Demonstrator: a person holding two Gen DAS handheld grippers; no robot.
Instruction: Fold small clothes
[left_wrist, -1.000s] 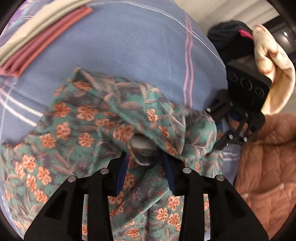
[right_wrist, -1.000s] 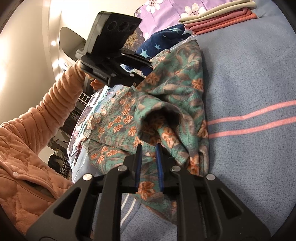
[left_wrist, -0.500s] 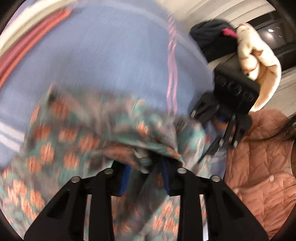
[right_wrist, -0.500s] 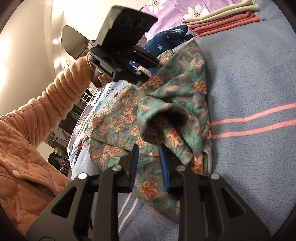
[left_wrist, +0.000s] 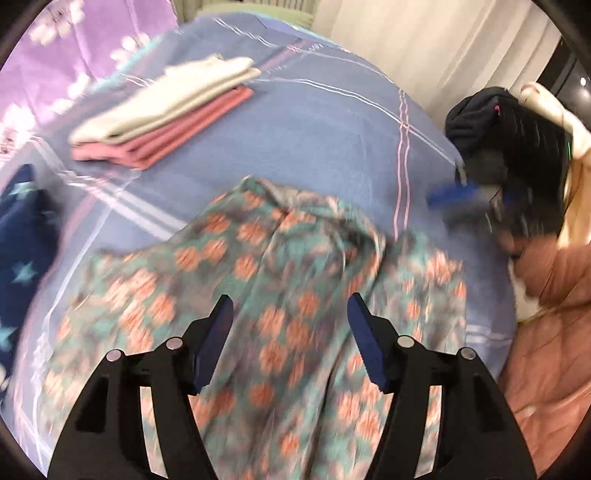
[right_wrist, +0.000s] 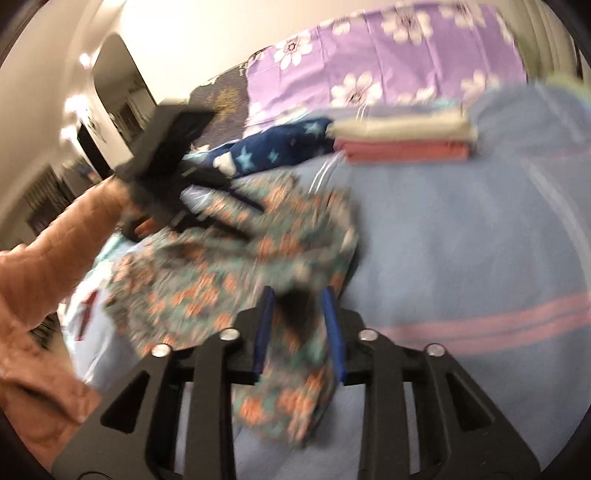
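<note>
A thin, floppy floral garment (left_wrist: 280, 295), teal with orange blossoms, lies crumpled on a bed under a blue blanket (left_wrist: 332, 122) crossed by pale and pink stripes. It spreads directly below and ahead of the left gripper (left_wrist: 290, 321), whose jaws are opening and stand well apart with nothing pinched between them; the cloth rests on the bed beneath. At the right gripper (right_wrist: 297, 325) the blue-padded jaws are narrow and closing, with a fold of the same garment running between them; motion blur hides whether the pads truly press on it. The fabric looks light, soft and limp, likely to sag, bunch and slide rather than keep a crease, so it should be taken by a hem, corner or seam, with both hands spaced along one edge to keep it flat. Beyond the left jaws and off to their left sits a neat folded stack (left_wrist: 162, 118), cream on top of dusty pink, crisp-edged. Further left lies a navy cloth with pale stars (left_wrist: 26, 236), and a lilac sheet with white flowers (right_wrist: 388, 70) lies beyond the stack. A quilted, rust-coloured sleeve (right_wrist: 62, 254) carries the left gripper in the right wrist view.
</note>
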